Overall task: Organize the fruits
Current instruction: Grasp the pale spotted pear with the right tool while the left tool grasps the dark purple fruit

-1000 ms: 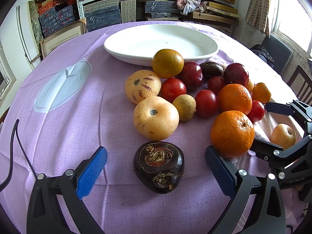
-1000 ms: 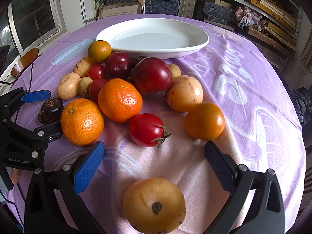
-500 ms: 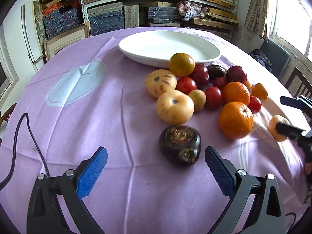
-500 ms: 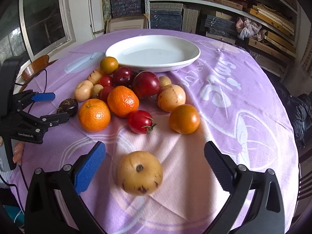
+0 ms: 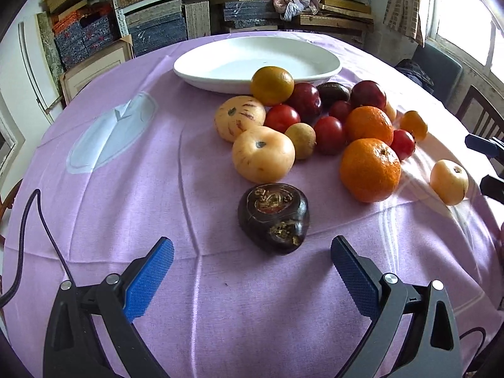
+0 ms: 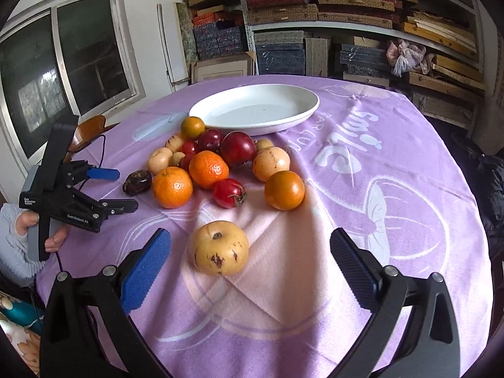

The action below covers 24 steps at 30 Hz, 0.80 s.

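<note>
Both claws are spread wide and hold nothing. The left claw (image 5: 252, 271) hovers just short of the dark fruit (image 5: 273, 217); the right claw (image 6: 250, 258) flanks a yellow fruit (image 6: 219, 247). The remaining fruits cluster beside the white plate (image 6: 255, 108) on the desk (image 6: 393, 189).

Mixed fruits (image 5: 318, 126) clustered on cloth beside empty white plate (image 5: 220, 77); dark fruit (image 5: 273, 218), yellow fruit (image 6: 219, 247) apart.

A purple-clothed round table (image 6: 393, 220) carries a white dish (image 6: 255, 108) and clustered fruit (image 6: 208, 168).
</note>
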Motion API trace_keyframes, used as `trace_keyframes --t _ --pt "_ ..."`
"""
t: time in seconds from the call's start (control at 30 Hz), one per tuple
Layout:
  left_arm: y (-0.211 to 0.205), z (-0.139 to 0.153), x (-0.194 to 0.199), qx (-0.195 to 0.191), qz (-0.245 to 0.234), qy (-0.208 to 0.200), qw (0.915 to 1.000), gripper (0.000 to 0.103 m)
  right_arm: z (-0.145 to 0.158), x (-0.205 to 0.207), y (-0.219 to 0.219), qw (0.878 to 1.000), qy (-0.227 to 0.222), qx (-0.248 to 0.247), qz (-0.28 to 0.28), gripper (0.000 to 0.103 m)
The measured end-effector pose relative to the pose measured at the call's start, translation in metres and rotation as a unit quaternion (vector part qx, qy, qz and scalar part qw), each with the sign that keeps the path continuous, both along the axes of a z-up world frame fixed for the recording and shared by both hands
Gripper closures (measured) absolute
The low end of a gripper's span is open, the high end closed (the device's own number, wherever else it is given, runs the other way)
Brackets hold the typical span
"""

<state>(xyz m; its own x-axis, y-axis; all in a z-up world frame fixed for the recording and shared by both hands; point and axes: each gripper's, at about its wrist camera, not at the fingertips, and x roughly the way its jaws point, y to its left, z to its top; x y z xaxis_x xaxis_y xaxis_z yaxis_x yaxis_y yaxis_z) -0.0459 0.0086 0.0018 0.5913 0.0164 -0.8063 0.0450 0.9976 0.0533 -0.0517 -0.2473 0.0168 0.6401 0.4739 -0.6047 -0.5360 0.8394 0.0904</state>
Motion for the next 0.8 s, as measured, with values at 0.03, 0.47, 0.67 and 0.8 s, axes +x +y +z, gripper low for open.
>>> trace_keyframes --t 0.03,0.47,0.67,0.8 --pt "0.001 0.000 0.001 -0.003 0.000 0.001 1.0000 0.003 -0.002 0.001 0.003 1.000 0.007 -0.005 0.005 0.004" --pt "0.003 -0.002 0.001 -0.014 0.014 -0.003 0.9998 0.003 -0.018 0.013 0.034 0.997 0.041 -0.059 0.028 0.039" --pt "0.000 -0.002 0.004 -0.016 0.020 -0.002 0.9997 0.003 -0.018 0.014 0.037 0.997 0.036 -0.062 0.028 0.057" --pt "-0.003 0.001 0.002 -0.039 0.005 -0.004 0.9992 0.003 -0.019 0.015 0.034 0.997 0.043 -0.052 0.030 0.058"
